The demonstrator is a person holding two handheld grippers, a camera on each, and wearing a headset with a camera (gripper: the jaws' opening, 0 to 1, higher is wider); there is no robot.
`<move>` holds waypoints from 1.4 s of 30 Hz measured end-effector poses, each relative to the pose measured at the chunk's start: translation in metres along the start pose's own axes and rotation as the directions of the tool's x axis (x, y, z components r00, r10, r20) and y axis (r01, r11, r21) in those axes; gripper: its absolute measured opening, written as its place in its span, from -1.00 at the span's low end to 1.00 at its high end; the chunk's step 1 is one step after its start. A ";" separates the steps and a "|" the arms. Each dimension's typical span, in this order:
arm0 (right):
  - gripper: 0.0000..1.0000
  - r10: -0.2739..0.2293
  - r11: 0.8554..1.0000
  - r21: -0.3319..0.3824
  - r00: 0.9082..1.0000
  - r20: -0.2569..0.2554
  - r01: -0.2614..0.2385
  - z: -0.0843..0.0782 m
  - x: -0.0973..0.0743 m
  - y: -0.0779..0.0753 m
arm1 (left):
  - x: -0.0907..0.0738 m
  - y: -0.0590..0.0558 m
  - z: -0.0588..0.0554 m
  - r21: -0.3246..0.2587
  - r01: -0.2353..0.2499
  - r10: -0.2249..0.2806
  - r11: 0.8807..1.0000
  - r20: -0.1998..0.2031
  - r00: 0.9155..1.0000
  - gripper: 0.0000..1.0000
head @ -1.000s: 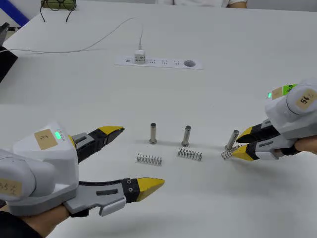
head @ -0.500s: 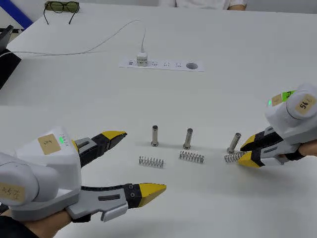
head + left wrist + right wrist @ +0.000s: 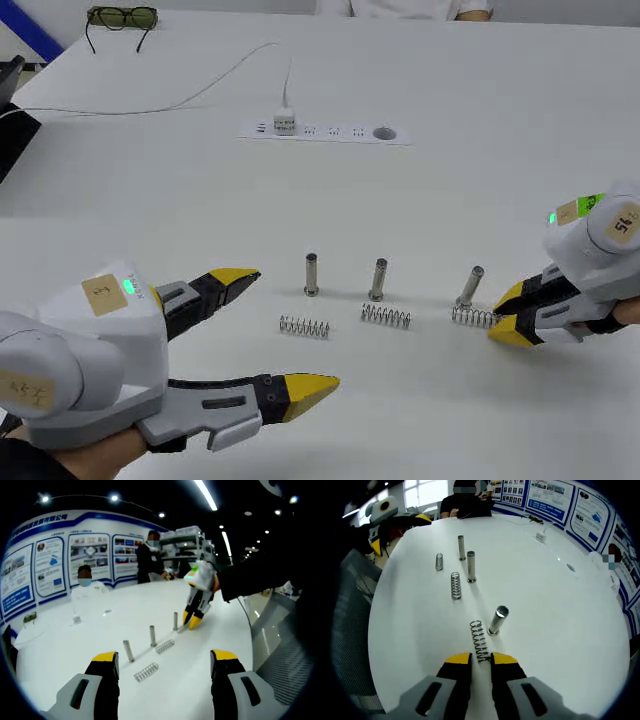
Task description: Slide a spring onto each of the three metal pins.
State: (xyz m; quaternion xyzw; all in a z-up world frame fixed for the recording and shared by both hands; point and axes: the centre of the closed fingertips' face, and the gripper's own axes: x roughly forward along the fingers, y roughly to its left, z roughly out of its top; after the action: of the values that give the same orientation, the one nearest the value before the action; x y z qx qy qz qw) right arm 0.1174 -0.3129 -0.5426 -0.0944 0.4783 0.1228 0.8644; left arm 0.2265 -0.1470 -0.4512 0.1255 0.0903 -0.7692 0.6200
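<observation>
White table: your right claw hugs spring end, grip unclear; left claw spread; off-centre pinch could flick it away

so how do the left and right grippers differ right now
The left gripper has its jaws wide open, holding nothing; the right gripper has them nearly together around one end of a spring, grip unclear. The left gripper sits back from the pins; the right gripper is right beside the rightmost pin. Both have yellow tips.
</observation>
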 end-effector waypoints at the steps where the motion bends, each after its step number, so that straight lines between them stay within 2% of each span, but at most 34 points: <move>1: -0.68 0.000 1.000 0.001 1.000 0.001 0.000 0.000 0.000 0.000 | 0.000 0.000 0.000 0.000 0.001 -0.001 1.000 0.000 1.000 0.51; 7: -0.75 0.010 1.000 0.005 1.000 0.011 -0.010 0.000 -0.001 0.001 | 0.001 -0.003 -0.001 -0.002 0.007 -0.007 1.000 -0.005 1.000 0.50; 11: -0.76 0.000 1.000 -0.004 1.000 0.005 0.001 0.001 -0.004 0.001 | 0.002 -0.004 -0.002 -0.002 0.013 -0.013 1.000 -0.007 1.000 0.48; 16: -0.77 0.011 1.000 -0.022 1.000 -0.002 -0.012 0.009 -0.012 0.011 | 0.005 -0.014 -0.004 0.015 0.053 -0.053 0.998 -0.015 0.998 0.38; 21: -0.77 0.015 0.998 -0.054 1.000 -0.011 -0.015 0.017 -0.018 0.021 | 0.014 -0.024 -0.006 0.032 0.109 -0.108 0.994 -0.030 0.994 0.28; 26: -0.77 0.037 0.996 -0.078 0.999 -0.004 -0.037 0.029 -0.024 0.035 | 0.026 -0.034 -0.004 0.041 0.167 -0.166 0.985 -0.030 0.986 0.16; 32: -0.77 0.095 0.989 -0.116 0.995 0.011 -0.093 0.050 -0.033 0.061 | 0.044 -0.045 -0.004 0.051 0.226 -0.224 0.973 -0.042 0.974 0.03; 37: -0.77 0.129 0.981 -0.148 0.992 0.008 -0.126 0.060 -0.035 0.078 | 0.054 -0.057 -0.005 0.070 0.271 -0.267 0.960 -0.057 0.962 -0.08; 42: -0.77 0.164 0.973 -0.166 0.986 0.009 -0.160 0.069 -0.034 0.089 | 0.061 -0.065 -0.003 0.087 0.304 -0.299 0.949 -0.064 0.952 -0.25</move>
State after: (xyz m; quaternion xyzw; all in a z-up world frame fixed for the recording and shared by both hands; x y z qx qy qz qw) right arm 0.1285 -0.2134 -0.4821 -0.1248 0.4627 0.2329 0.8462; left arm 0.1513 -0.1891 -0.4739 0.1594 0.0868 -0.8548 0.4861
